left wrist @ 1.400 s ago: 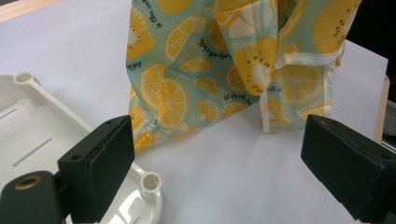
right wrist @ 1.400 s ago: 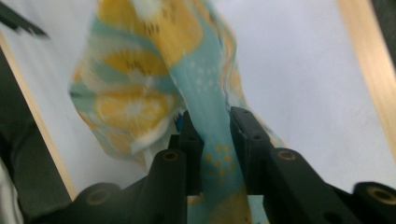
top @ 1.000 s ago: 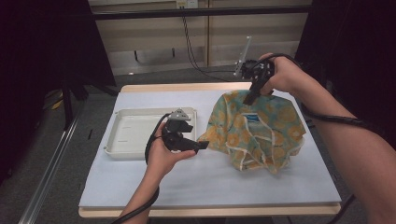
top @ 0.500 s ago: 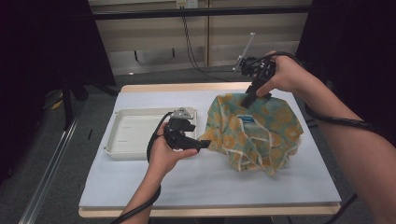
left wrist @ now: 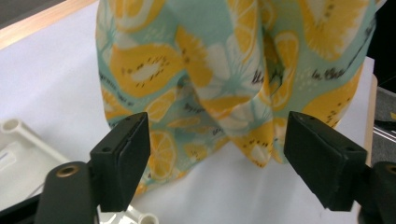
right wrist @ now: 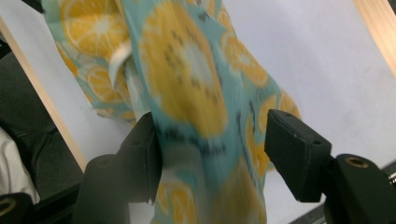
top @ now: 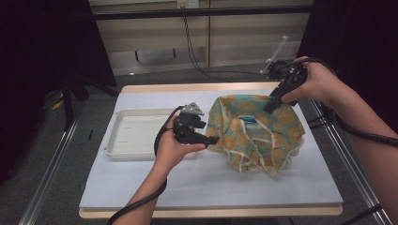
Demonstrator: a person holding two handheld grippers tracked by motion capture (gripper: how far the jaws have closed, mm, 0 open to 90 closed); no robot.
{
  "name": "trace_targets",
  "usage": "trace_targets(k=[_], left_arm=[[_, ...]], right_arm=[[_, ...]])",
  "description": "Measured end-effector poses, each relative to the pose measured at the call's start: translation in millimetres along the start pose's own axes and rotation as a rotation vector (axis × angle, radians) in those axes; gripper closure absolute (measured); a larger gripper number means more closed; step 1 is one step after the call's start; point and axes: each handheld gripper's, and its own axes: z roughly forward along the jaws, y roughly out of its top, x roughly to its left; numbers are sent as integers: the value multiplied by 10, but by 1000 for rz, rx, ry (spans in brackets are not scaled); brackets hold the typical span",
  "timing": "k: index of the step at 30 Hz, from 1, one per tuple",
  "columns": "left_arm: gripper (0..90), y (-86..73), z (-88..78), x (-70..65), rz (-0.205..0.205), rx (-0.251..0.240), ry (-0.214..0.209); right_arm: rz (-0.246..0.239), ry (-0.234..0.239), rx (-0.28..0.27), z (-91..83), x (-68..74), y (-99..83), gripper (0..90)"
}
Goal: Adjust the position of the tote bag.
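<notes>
We go left to right on the high view. White tray [top: 136,136] sits at the 9 o'clock side of the table [top: 211,183], on the white cover, nothing visible in it. Just right of the tray, left gripper [top: 212,139] is held in the person's left hand [top: 171,150], tips pointing toward 3 o'clock and meeting the near-left edge of the cloth [top: 256,133]. In the left gripper view its jaws stand wide, one each side of a hanging fold of the cloth [left wrist: 224,84]; pads are not pressing it. Those jaws have just been closing a little, cloth between them but not clamped.

The cloth is teal with an orange citrus-slice print and pale trim, bunched in a mound right of centre, toward 2 o'clock on the table; a small blue tag shows on top.

Right gripper [top: 271,105] comes in from 1 o'clock in the right hand [top: 317,84], tips down on the cloth's top-right corner. In the right gripper view the cloth [right wrist: 196,93] drapes between the jaws, blurred, lying against the left pad [right wrist: 144,154], clear of the other. Jaws fairly wide, have just been opening; no clamp.
</notes>
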Motion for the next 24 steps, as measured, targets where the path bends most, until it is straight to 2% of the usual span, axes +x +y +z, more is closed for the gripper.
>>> trace_targets(k=[1,3,5,7,11,13,16,19,24], left_arm=[[254,13,9,-2,5,-3,-8],[260,45,9,-10,12,0,-13],[285,83,11,-18,17,-18,-31],[295,102,2,-22,23,-14,-27],[362,175,15,-80,38,-22,-52],[374,195,-16,-110,48,-7,-40],[370,217,-82,-127,52,-6,-46],[371,235,-117,-133,58,-4,-49],[370,265,-164,-175,53,11,-42]], right_arm=[[9,-5,-5,-23,-10,-77,373],[19,-5,-4,-31,-7,-111,373],[28,-9,-1,-48,-6,-210,372],[30,-11,-3,-53,-12,-242,372],[80,-24,8,-53,-21,-383,375],[78,-17,17,-49,-14,-429,378],[94,-6,19,-56,-9,-490,388],[106,-6,15,-53,-19,-526,436],[124,6,19,-31,-6,-517,491]])
